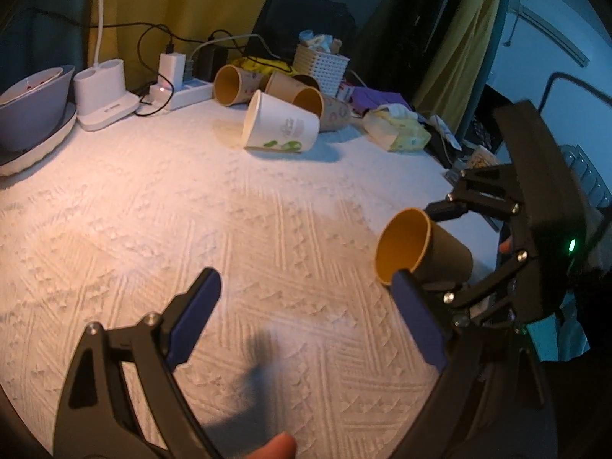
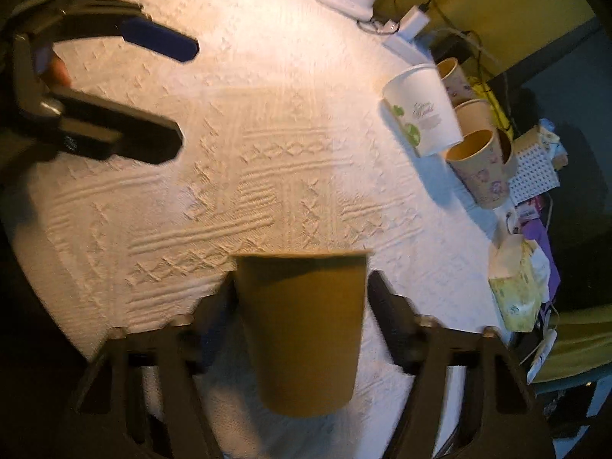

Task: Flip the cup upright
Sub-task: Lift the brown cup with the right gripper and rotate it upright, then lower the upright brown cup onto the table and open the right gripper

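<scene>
A plain brown paper cup [image 2: 302, 329] sits between the fingers of my right gripper [image 2: 302, 287], which is shut on its sides. In the left wrist view the same cup [image 1: 420, 252] is held off the white textured tablecloth [image 1: 229, 210], lying sideways with its mouth toward the left. My left gripper [image 1: 306, 287] is open and empty above the cloth, its right blue pad [image 1: 417, 313] close to the cup's rim. It also shows in the right wrist view [image 2: 179, 88] at upper left.
A white paper cup [image 1: 281, 124] and several brown cups [image 1: 306, 99] lie on their sides at the table's back. A white basket [image 1: 320, 63], tissue pack [image 1: 397, 130], power strip with chargers [image 1: 179, 88], white stand [image 1: 103, 95] and bowls [image 1: 30, 107] line the far edge.
</scene>
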Demonstrator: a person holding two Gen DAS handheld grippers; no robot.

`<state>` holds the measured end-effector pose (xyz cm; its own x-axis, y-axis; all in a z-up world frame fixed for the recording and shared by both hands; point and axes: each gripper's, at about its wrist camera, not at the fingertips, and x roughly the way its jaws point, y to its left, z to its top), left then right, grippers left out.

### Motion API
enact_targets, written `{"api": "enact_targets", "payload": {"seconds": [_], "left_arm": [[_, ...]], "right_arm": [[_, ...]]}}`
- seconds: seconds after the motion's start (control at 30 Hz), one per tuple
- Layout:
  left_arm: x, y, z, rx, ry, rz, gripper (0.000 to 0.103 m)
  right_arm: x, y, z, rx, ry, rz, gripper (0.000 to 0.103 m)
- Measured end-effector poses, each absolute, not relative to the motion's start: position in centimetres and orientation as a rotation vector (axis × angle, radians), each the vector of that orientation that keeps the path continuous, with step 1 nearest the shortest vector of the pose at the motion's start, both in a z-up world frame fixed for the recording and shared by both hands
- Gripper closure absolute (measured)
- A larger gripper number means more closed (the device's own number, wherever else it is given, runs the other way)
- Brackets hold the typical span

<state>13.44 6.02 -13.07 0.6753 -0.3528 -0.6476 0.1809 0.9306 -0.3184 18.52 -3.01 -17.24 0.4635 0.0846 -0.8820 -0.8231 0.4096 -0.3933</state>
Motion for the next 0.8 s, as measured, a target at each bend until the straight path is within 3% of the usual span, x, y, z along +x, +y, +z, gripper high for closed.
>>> {"api": "enact_targets", "payload": {"seconds": [0.27,0.5,0.8], "left_arm": [[14.5,6.2,-12.9,-0.259,0.777,-0.275,0.011],[16.2,5.8,-12.4,-0.263,0.777,-0.246,0.011],[17.1,3.6,-12.0,-0.187,0.766,-0.214,0.011]], "right_arm": [[23.3,-5.2,-14.4,-0.584,0.886,0.640,0.038],[27.3,-9.2,-13.6,-0.182,0.754,0.560,0.038],[26.1,-11.6,-14.7,-0.075,0.639,0.523,0.037]]}}
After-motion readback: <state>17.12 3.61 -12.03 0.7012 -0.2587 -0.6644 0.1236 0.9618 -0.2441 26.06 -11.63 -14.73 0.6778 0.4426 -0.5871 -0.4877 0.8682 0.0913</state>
